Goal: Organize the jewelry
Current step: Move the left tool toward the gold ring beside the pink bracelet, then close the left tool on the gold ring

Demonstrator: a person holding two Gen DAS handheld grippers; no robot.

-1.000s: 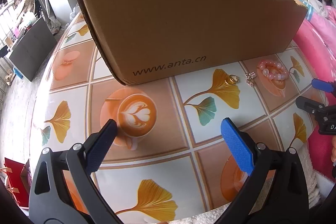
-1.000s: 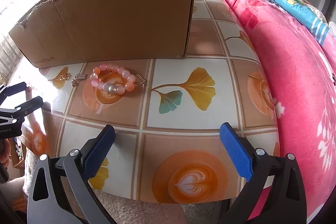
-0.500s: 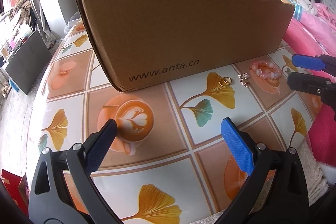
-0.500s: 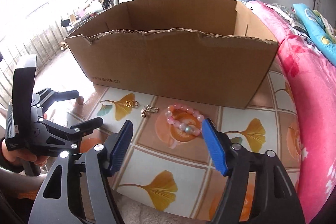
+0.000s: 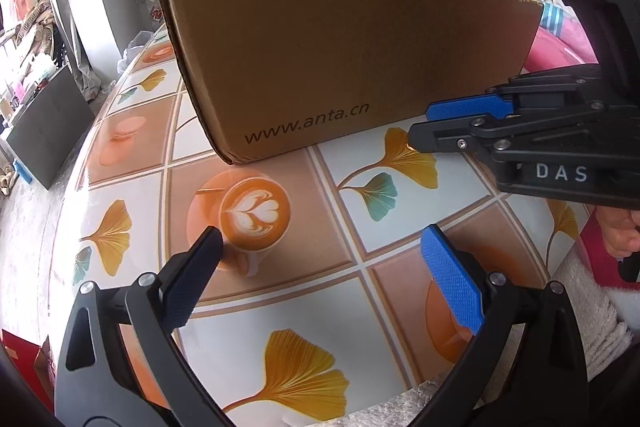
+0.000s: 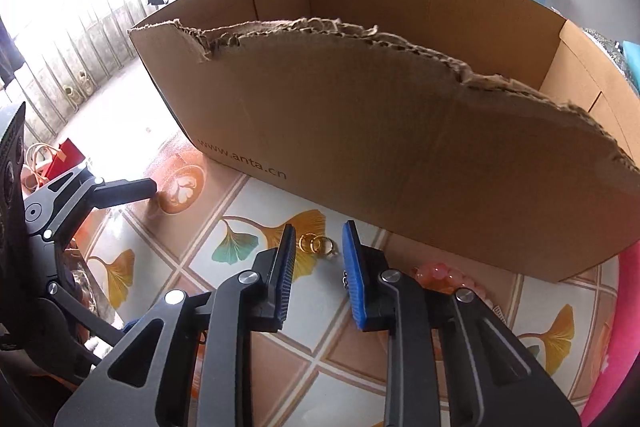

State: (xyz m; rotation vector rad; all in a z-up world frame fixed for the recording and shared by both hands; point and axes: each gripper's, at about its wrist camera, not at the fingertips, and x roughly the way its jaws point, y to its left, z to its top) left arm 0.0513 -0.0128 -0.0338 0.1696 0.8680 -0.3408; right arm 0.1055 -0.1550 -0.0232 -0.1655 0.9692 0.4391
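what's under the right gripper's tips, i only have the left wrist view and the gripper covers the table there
Observer: Gold rings lie on the table between the right gripper fingers. Its jaws have just been closing, but a gap shows on each side and neither pad touches the rings.
Operator: where's the pink bracelet
Observer: The pink bracelet lies by the front wall of the cardboard box, outside the jaws and partly hidden behind one finger.
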